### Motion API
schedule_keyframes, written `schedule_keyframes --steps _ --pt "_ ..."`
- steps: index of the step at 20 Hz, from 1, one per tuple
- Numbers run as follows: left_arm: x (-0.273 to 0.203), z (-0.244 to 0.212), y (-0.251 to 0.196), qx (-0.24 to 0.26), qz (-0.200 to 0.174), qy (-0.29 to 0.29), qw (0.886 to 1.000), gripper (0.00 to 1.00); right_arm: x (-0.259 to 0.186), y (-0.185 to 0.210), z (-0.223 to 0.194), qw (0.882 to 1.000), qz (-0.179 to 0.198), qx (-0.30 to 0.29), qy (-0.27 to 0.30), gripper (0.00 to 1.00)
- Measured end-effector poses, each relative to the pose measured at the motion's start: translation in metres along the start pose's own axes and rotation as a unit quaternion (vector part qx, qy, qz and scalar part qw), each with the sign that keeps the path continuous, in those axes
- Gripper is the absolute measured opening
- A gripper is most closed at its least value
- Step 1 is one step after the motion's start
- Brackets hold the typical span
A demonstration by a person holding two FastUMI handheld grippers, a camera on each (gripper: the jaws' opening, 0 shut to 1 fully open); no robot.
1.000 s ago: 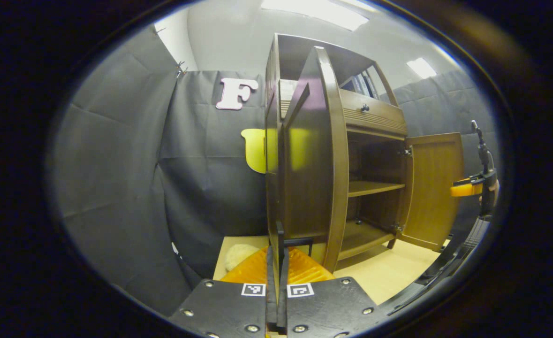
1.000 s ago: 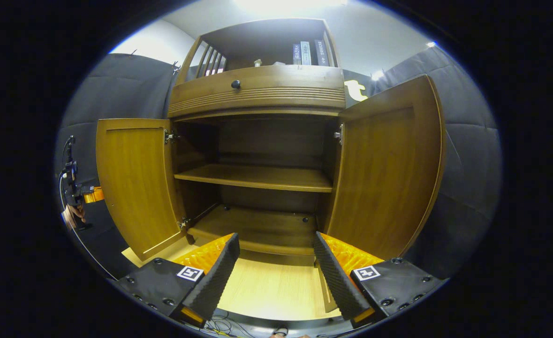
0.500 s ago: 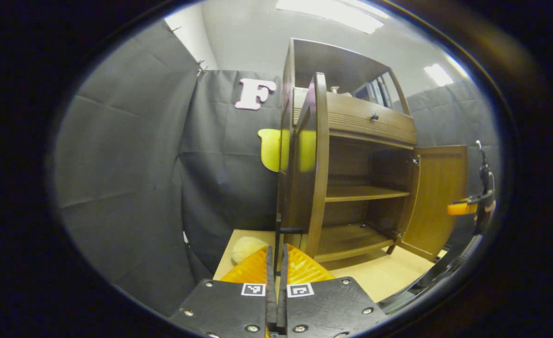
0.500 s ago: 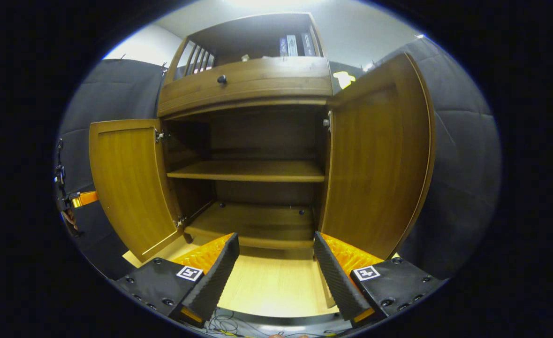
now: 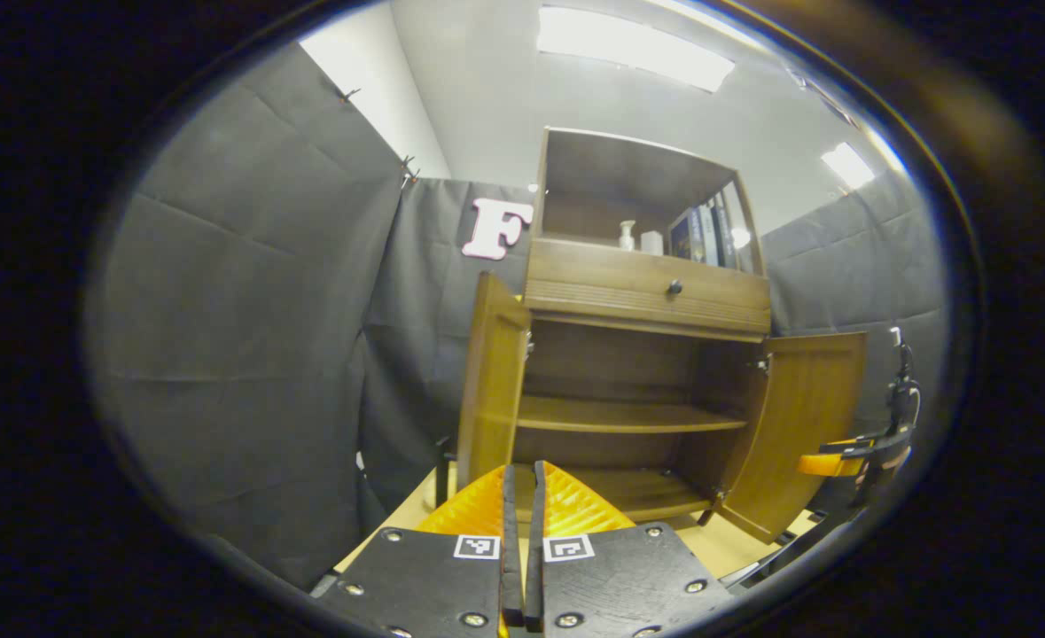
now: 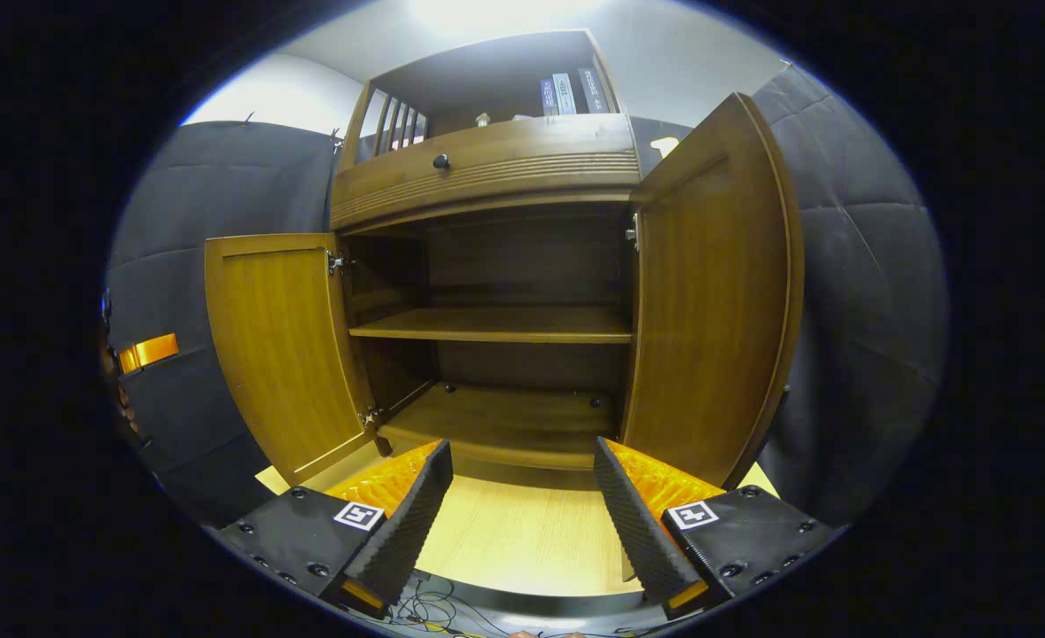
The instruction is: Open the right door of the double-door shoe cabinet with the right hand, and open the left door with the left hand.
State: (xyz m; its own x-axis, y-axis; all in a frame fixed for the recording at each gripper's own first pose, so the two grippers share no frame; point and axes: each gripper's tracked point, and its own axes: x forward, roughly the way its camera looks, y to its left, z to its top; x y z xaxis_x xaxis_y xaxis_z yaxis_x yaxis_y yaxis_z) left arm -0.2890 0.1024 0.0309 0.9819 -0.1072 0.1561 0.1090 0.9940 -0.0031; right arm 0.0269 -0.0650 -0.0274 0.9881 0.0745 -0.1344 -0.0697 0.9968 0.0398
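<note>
Left gripper (image 5: 519, 523): fingers pressed together, nothing between them, clear of the cabinet. Right gripper (image 6: 522, 505): fingers wide apart, holding nothing, above the light tabletop (image 6: 522, 540). Beyond, the shoe cabinet (image 6: 495, 168) stands with left door (image 6: 278, 346) and right door (image 6: 717, 301) both swung open, the inner shelf (image 6: 495, 323) bare.

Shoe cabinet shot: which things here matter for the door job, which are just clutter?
Job:
- left door, swung open
- right door, swung open
- left claw, shut, empty
- right claw, open, empty

Lying about:
- drawer knob
- books on the top shelf
- pump bottle
- middle shelf, bare
</note>
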Motion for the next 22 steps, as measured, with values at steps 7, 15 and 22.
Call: schedule_keyframes --steps 7,15,22 --pt "-0.020 0.003 -0.042 -0.002 0.073 -0.019 0.997 0.61 -0.029 -0.026 0.001 1.000 -0.001 0.006 -0.016 0.98" --pt "-0.030 -0.008 -0.072 -0.030 0.123 -0.006 0.992 0.93 -0.082 -0.078 0.001 0.999 -0.014 -0.005 -0.035 0.93" --pt "-0.025 0.002 -0.090 -0.006 0.113 -0.011 0.994 0.93 -0.084 -0.091 -0.007 0.999 -0.019 -0.003 -0.030 0.93"
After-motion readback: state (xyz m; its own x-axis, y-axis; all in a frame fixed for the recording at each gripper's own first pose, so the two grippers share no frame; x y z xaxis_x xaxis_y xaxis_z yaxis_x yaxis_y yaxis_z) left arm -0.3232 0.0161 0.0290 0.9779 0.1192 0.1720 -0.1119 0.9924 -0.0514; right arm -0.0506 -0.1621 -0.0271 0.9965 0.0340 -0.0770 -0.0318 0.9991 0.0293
